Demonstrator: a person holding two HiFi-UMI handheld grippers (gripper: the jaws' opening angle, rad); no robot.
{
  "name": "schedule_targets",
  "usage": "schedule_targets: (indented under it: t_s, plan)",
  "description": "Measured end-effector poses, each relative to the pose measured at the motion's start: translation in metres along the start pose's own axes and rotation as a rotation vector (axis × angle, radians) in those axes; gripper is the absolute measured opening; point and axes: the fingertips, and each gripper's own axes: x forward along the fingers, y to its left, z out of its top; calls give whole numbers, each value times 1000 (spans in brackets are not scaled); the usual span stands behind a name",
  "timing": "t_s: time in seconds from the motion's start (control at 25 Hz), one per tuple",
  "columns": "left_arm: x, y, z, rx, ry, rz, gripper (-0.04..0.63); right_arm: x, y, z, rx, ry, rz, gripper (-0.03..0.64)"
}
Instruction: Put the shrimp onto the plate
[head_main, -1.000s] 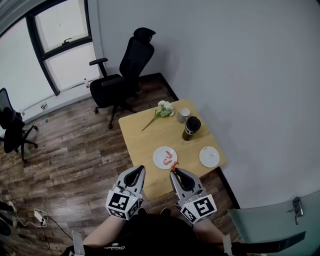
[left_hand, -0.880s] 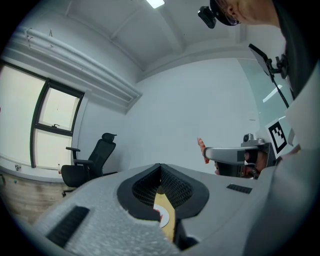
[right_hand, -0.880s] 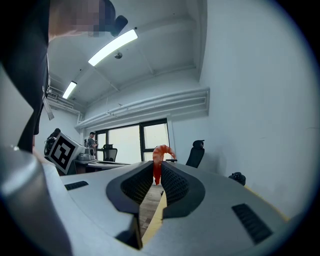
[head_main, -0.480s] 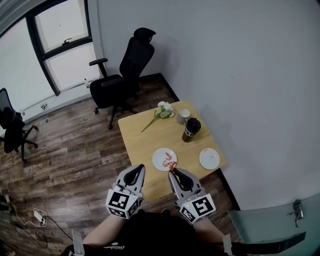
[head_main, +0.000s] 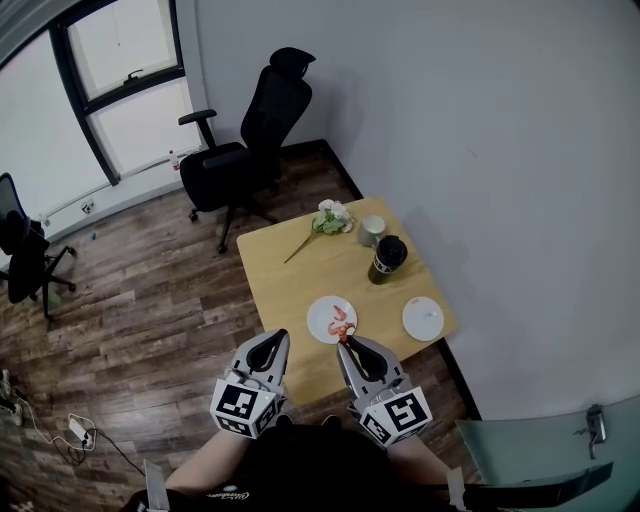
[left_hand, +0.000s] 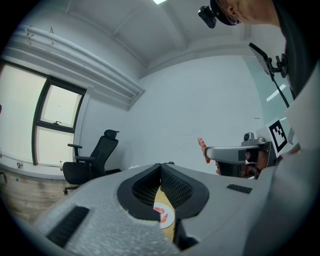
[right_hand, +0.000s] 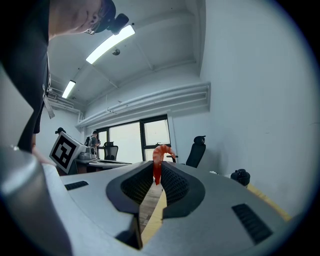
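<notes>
My right gripper (head_main: 347, 343) is shut on an orange shrimp (right_hand: 159, 161), which sticks up from the jaw tips; from the head view the shrimp (head_main: 346, 335) hangs above the table's near edge, just short of a white plate (head_main: 330, 318). That plate holds two shrimp (head_main: 340, 318). Through the left gripper's jaws I see the same plate (left_hand: 166, 218) with shrimp on it. My left gripper (head_main: 270, 348) is shut with nothing in it, held off the table's near left. A second white plate (head_main: 423, 318) lies to the right.
On the wooden table (head_main: 290, 285) stand a black mug (head_main: 385, 258), a white cup (head_main: 372, 229) and a flower (head_main: 324, 219) at the far side. A black office chair (head_main: 245, 150) stands beyond the table, another chair (head_main: 22, 255) at the far left. The wall runs close along the table's right.
The view has shifted slightly, so the table sits a little farther right. Both grippers hold much the same pose, and the shrimp stays pinched in the right one.
</notes>
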Motion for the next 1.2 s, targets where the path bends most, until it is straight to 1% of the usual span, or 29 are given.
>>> schedule_targets:
  t_s: [0.32, 0.52, 0.64, 0.84, 1.04, 1.2]
  plan:
    - [11, 6, -7, -29, 25, 2, 2, 14, -11, -10, 22, 36, -3, 46]
    - [15, 11, -12, -30, 41, 1, 2, 31, -27, -30, 37, 104, -18, 47]
    - [19, 15, -13, -30, 42, 5, 2, 50, -44, -58, 22, 190, -23, 48]
    - [20, 19, -13, -35, 43, 19, 2, 82, -76, -121, 34, 349, -31, 46]
    - [13, 27, -16, -46, 58, 46, 2, 104, -98, -186, -51, 531, -37, 46]
    - [10, 33, -19, -53, 64, 70, 2, 113, -112, -226, -89, 656, -38, 46]
